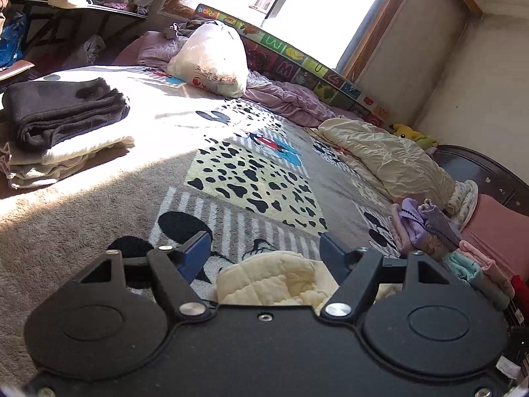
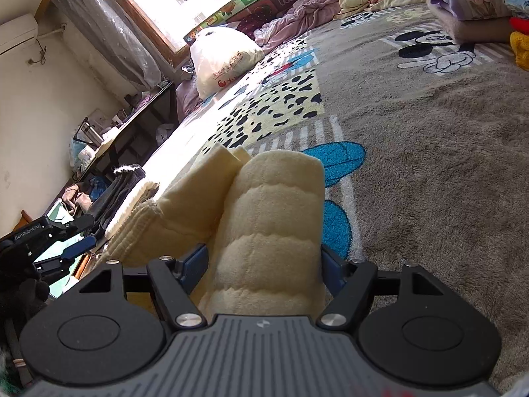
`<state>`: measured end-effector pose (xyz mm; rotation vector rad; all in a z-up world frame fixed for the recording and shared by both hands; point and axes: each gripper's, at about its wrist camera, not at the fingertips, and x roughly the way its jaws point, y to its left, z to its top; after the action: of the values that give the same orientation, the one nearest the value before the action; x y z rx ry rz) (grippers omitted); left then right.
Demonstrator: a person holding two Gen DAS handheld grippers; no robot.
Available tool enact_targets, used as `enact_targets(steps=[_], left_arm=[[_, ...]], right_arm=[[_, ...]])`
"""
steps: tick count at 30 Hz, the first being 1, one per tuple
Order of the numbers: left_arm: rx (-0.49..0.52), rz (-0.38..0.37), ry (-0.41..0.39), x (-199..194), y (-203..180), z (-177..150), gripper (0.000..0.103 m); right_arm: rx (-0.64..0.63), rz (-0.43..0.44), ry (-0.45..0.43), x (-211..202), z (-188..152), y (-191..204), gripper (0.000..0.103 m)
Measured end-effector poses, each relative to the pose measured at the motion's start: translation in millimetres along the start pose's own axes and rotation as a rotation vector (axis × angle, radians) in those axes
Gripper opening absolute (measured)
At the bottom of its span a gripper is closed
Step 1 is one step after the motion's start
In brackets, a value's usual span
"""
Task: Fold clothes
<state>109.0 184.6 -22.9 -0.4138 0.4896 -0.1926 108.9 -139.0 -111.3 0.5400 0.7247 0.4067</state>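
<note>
A thick cream fleece garment [image 2: 274,218], folded into a long roll, fills the gap between the blue pads of my right gripper [image 2: 264,261], which is shut on it. A second flap of the garment [image 2: 185,205] hangs off to the left, above the grey cartoon-print blanket [image 2: 429,152] on the bed. In the left wrist view the same cream fleece [image 1: 271,281] lies low between the spread fingers of my left gripper [image 1: 264,253]. That gripper is open and its left pad stands apart from the cloth. The left gripper [image 2: 79,233] also shows at the left edge of the right wrist view.
A stack of folded clothes topped by a dark brown piece [image 1: 66,109] sits at the bed's left. A white plastic bag [image 1: 211,59], a crumpled cream quilt [image 1: 390,158] and pastel folded clothes [image 1: 426,228] lie farther off. A cluttered desk [image 1: 82,6] stands beside the bed.
</note>
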Motion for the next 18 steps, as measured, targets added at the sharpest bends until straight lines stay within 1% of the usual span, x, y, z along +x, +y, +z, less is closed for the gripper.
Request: enact_targets(steps=[2,3,4,7,10,11,12,14,16,18], left_arm=[[0.093,-0.037,0.038,9.5,-22.9,-5.9,0.073],[0.142,-0.041,0.068,17.3,-34.5,-10.9,0.074],[0.185,-0.03,0.093,24.9,-43.8,-16.6,0.074],[0.316,0.049,0.146,46.0,-65.1,-34.5,0.074],[0.343,0.044,0.155,54.5,-68.9,-42.4,0.074],[0.347,0.036,0.151,55.9,-67.5,-43.5,0.067],[0.348,0.027,0.149,57.2,-66.0,-44.3,0.047],[0.304,0.005,0.15,58.4,-60.7,-42.7,0.025],[0.269,0.004,0.131,57.6,-56.8,-40.2,0.019],[0.24,0.024,0.109,56.5,-53.1,-37.0,0.006]], right_arm=[[0.016,0.006,-0.001,-0.3,-1.7,-1.8,0.072],[0.023,0.009,-0.002,-0.4,-2.0,-3.0,0.072],[0.032,0.015,-0.001,-0.8,-2.3,-4.4,0.072],[0.053,0.024,-0.001,-1.5,-2.9,-7.4,0.072],[0.099,0.03,-0.001,0.0,-2.5,-13.5,0.072],[0.115,0.035,-0.002,0.5,-2.5,-15.5,0.072],[0.126,0.039,-0.002,1.1,-2.5,-17.1,0.072],[0.126,0.048,-0.003,2.6,-2.5,-18.6,0.07],[0.121,0.044,-0.003,3.9,-1.9,-19.8,0.064],[0.12,0.044,-0.004,4.8,-0.7,-21.1,0.054]])
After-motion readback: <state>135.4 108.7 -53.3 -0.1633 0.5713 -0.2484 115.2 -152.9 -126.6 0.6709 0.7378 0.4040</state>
